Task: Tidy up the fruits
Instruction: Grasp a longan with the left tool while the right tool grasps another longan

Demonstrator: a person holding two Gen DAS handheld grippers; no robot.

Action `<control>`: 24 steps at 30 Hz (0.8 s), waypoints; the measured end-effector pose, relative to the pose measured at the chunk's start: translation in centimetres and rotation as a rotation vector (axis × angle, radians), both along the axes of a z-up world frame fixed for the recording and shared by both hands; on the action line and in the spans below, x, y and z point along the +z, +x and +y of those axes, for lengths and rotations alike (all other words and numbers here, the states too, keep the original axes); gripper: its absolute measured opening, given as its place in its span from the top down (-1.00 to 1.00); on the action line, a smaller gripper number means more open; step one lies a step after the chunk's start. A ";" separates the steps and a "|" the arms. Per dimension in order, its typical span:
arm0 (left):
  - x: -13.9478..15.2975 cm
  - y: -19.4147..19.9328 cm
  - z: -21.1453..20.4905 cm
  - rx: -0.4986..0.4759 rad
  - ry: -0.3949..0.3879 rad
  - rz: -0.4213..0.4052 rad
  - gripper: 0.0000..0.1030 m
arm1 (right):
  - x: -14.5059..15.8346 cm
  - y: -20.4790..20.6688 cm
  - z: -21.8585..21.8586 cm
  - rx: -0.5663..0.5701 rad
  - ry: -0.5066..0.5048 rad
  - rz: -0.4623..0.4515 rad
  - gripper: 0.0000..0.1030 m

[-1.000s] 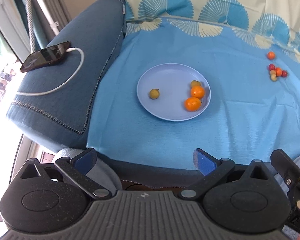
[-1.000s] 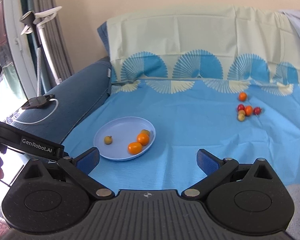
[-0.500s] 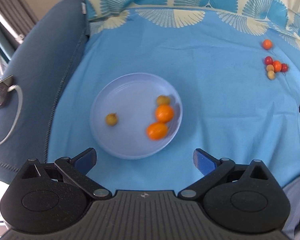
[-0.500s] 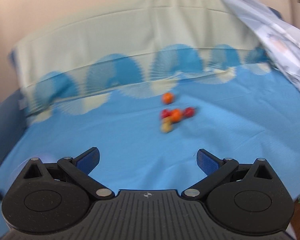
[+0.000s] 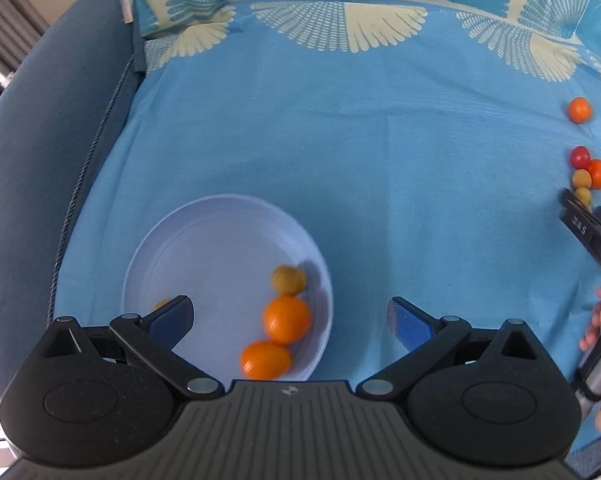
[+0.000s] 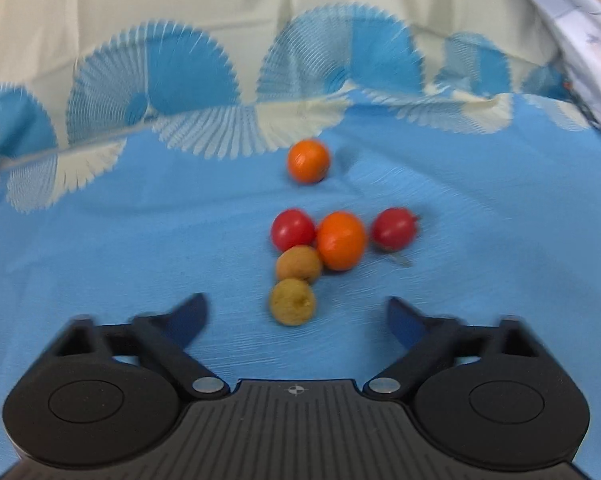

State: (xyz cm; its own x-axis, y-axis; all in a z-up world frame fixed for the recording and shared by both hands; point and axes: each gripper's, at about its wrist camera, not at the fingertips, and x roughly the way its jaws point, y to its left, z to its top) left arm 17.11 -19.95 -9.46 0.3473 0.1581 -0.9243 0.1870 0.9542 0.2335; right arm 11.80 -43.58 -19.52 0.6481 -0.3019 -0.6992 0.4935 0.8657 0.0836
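A pale blue plate (image 5: 204,240) lies on the blue cloth and holds two orange fruits (image 5: 286,319), a tan fruit (image 5: 288,280) and another partly hidden behind my left finger. My left gripper (image 5: 290,322) is open and empty, low over the plate's near right part. In the right wrist view a cluster lies on the cloth: two red fruits (image 6: 293,229), an orange fruit (image 6: 341,246), two tan fruits (image 6: 292,301), and a lone orange fruit (image 6: 308,160) behind. My right gripper (image 6: 296,314) is open and empty, just in front of the nearest tan fruit. The cluster also shows at the left wrist view's right edge (image 5: 588,172).
The blue cloth (image 5: 380,140) with a fan-pattern border covers a sofa seat. A dark blue armrest (image 5: 40,160) rises on the left. A pale patterned fabric (image 6: 580,20) hangs at the far right. The right gripper body and hand (image 5: 596,280) show at the left view's right edge.
My left gripper has moved forward and down over the plate. My right gripper has swung right and closed in on the fruit cluster.
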 end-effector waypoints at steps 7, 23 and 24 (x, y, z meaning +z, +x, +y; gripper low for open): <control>-1.7 2.6 -6.7 -0.111 -0.057 -0.030 -0.99 | 1.5 -2.0 -2.3 -0.136 -0.098 -0.023 0.51; -10.0 5.4 -27.9 -0.445 -0.144 0.069 -0.65 | 0.7 -7.3 -12.0 -0.538 0.111 -0.118 0.50; -9.9 5.5 -28.2 -0.461 -0.149 0.068 -0.65 | 0.7 -7.2 -12.1 -0.534 0.116 -0.119 0.50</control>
State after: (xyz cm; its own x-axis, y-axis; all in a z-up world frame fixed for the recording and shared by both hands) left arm 22.65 -48.18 -19.37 0.2880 -0.1337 -0.9482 0.6082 0.7904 0.0733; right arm 4.65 -55.70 -18.84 0.5026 -0.5350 -0.6791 0.8423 0.4800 0.2453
